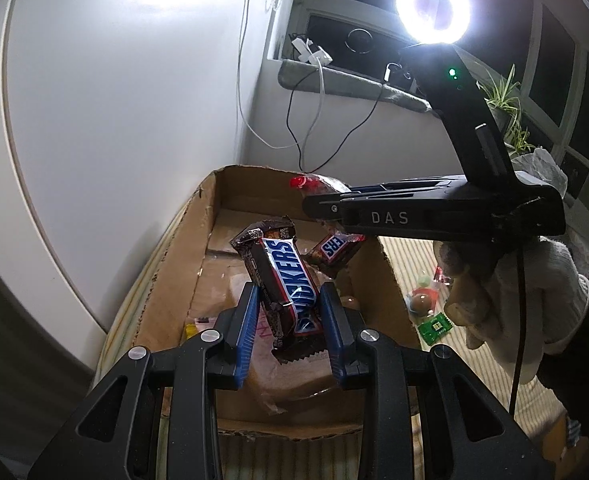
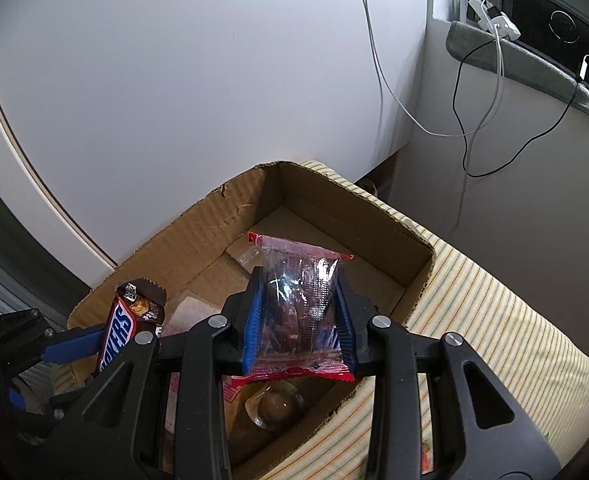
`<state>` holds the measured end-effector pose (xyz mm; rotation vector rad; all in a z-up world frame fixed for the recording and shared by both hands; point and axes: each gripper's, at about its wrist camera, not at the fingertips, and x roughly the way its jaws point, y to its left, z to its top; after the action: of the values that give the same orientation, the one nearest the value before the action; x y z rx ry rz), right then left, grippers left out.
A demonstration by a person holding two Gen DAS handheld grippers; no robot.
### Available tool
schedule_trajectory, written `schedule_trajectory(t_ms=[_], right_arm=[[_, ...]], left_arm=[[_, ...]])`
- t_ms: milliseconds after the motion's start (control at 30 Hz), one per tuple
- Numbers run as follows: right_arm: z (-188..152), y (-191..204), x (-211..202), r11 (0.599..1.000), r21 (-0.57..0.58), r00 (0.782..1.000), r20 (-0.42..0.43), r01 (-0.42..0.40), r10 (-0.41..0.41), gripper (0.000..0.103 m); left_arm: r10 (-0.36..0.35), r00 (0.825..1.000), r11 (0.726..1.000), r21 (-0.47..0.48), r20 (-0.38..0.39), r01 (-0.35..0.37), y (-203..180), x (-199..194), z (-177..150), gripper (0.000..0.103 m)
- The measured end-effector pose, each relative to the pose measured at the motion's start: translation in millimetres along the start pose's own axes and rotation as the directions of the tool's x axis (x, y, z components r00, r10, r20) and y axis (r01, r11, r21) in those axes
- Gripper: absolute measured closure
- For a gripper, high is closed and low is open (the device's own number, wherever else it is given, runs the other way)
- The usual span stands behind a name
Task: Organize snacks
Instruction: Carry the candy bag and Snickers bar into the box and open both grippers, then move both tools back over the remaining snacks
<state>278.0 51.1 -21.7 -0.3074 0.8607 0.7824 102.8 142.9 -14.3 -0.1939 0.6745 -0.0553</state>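
Note:
My left gripper (image 1: pixel 288 292) is shut on a brown Snickers bar (image 1: pixel 282 280), which sticks up tilted above an open cardboard box (image 1: pixel 166 280). The same bar (image 2: pixel 120 330) shows at the lower left of the right wrist view, next to a blue finger (image 2: pixel 70 346) of the left gripper. My right gripper (image 2: pixel 298 276) is shut on a clear packet with red edges (image 2: pixel 298 300) over the box (image 2: pixel 198 232). A gloved hand (image 1: pixel 494 292) carries that gripper (image 1: pixel 310 204) in from the right. A small Snickers piece (image 1: pixel 334 250) hangs just under it; whether it is gripped, I cannot tell.
The box sits on a striped cloth (image 2: pixel 474 300) against a white wall. Inside lie a clear round cup (image 2: pixel 274 404) and a pink packet (image 2: pixel 182 308). Loose snacks (image 1: pixel 422 300) and a green packet (image 1: pixel 434 326) lie right of the box. Cables hang from a sill (image 1: pixel 334 80).

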Motion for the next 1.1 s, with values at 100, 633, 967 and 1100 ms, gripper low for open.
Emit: schedule_trajectory(t_ms=[100,633,967,1100], right_arm=[[0.0,0.6,1.8,1.000,-0.002,1.000,-0.003,0.001,-0.001,0.070],[3.4,4.3,-19.2,0.999,0.002,0.996,0.078,0.039,-0.039,0.014],[0.6,7.8,-36.4,0.999,-0.001,0.994,0.093,0.052,-0.051,0.013],[-2.6,7.9,-46.4,0.999,0.004,0.993,0.105,0.054,-0.054,0.013]], left_arm=[[0.000,1.000,1.000,-0.007,0.003,0.000,1.0,-0.7,0.8,0.073],[0.035,0.999,0.999,0.011,0.037,-0.035,-3.7,-16.9,-0.1,0.041],[0.043,0.998,0.999,0.019,0.055,-0.044,-11.9,-28.9,-0.3,0.040],[0.043,0.997,0.999,0.025,0.065,-0.045,-14.8,-33.8,1.8,0.040]])
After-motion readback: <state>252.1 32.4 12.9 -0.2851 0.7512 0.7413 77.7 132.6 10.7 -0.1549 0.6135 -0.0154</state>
